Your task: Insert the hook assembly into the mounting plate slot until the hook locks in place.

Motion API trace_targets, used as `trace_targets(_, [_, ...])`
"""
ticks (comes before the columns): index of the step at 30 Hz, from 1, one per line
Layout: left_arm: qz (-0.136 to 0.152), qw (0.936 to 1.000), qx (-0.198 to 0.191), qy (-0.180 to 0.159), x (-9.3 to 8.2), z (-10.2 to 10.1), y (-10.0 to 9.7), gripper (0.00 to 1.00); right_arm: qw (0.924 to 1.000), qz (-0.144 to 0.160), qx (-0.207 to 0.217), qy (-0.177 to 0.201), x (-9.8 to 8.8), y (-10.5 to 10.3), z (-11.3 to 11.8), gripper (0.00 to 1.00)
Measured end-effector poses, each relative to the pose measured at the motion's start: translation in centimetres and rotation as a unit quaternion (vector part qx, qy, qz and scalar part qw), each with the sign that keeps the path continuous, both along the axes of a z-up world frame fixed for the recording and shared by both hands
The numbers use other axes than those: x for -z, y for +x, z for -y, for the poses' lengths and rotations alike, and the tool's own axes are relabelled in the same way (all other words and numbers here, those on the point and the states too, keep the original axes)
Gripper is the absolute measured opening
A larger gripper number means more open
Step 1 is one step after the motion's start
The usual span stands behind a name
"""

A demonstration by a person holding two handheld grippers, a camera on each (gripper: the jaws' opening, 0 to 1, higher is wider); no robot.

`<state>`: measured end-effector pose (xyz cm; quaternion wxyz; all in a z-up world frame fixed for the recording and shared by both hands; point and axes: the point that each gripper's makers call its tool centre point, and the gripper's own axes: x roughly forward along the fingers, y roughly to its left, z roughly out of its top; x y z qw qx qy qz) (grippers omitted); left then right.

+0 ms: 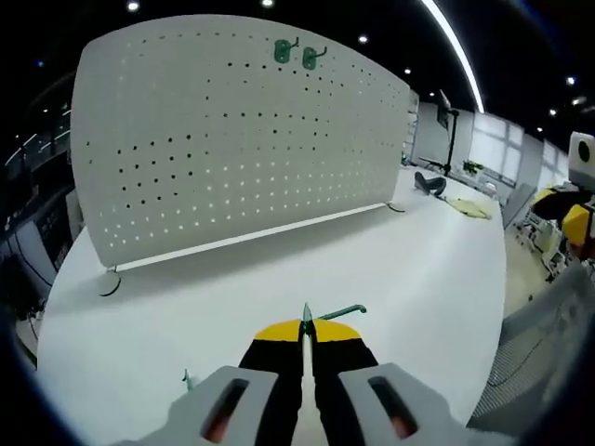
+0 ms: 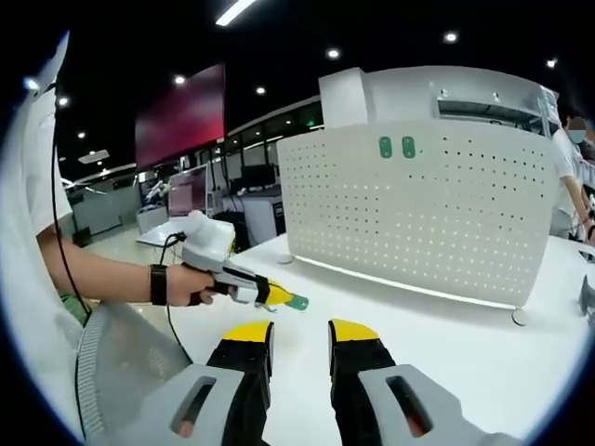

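pegboard (image 1: 232,139): matt perforated metal | table (image 1: 418,269): smooth, white, faintly glossy

bare white table (image 1: 279,279) before the upright pegboard (image 1: 232,139), two mounted green hooks (image 1: 296,53) near its top

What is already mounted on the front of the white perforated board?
Two green hooks sit near the top of the white perforated board. How they lock into the holes is hidden. A third green hook is held in the left claw.
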<state>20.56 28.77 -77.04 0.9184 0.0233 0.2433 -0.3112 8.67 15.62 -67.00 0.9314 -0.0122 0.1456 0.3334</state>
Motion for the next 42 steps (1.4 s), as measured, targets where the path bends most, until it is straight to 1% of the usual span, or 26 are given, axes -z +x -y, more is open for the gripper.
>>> trace_targets(6, [0.011,0.9998,0.017,0.0,-1.7,0.2,-1.1,0.01,0.9998,0.006,-0.017,-0.001,-0.4,0.3,-0.5,0.23])
trace_targets(11, [0.018,0.9994,0.029,-0.007,-2.8,0.5,-2.0,0.01,0.9995,0.01,-0.031,-0.003,-0.6,0.4,-0.9,0.23])
trace_targets(14, [0.024,0.9989,0.039,-0.012,-3.7,0.7,-2.7,0.01,0.9994,0.012,-0.034,-0.001,-0.7,0.4,-1.0,0.23])
trace_targets(18, [0.03,0.9981,0.052,-0.015,-4.6,1.0,-3.4,0.01,0.9991,0.013,-0.04,-0.004,-0.7,0.2,-1.1,0.23])
trace_targets(20, [0.029,0.998,0.053,-0.017,-4.8,1.0,-3.8,0.01,0.999,0.014,-0.043,-0.005,-0.6,0.2,-1.1,0.23])
trace_targets(24, [0.032,0.9966,0.071,-0.026,-5.3,1.7,-4.9,0.01,0.9988,0.019,-0.046,-0.005,-0.8,0.1,-1.0,0.23])
trace_targets(26, [0.02,0.9959,0.078,-0.043,-5.3,2.2,-5.4,0.01,0.9986,0.021,-0.048,-0.004,-0.9,0.0,-0.9,0.23])
trace_targets(27, [0.028,0.9957,0.08,-0.037,-5.5,2.2,-5.5,0.01,0.9987,0.023,-0.046,-0.004,-1.0,0.1,-0.7,0.23])
trace_targets(28, [0.028,0.9956,0.081,-0.038,-5.6,2.2,-5.6,0.01,0.9987,0.022,-0.046,-0.003,-1.0,0.1,-0.6,0.23])
trace_targets(30, [0.029,0.9949,0.084,-0.048,-6.0,2.4,-5.8,0.01,0.9985,0.025,-0.049,-0.005,-1.0,0.1,-0.6,0.23])
trace_targets(33, [0.036,0.9938,0.095,-0.044,-6.4,2.8,-6.2,0.01,0.9981,0.023,-0.056,-0.01,-0.7,0.1,-0.6,0.23])
trace_targets(35, [0.038,0.9934,0.097,-0.048,-6.8,3.0,-6.3,0.01,0.9978,0.022,-0.061,-0.012,-0.7,0.2,-0.6,0.23])
trace_targets(39, [0.045,0.9902,0.123,-0.048,-7.8,3.7,-7.2,0.01,0.9966,0.027,-0.076,-0.016,-1.0,0.3,-0.6,0.23])
trace_targets(42, [0.046,0.988,0.14,-0.046,-8.4,4.4,-7.7,0.01,0.9956,0.023,-0.088,-0.021,-0.8,0.4,-0.5,0.23])
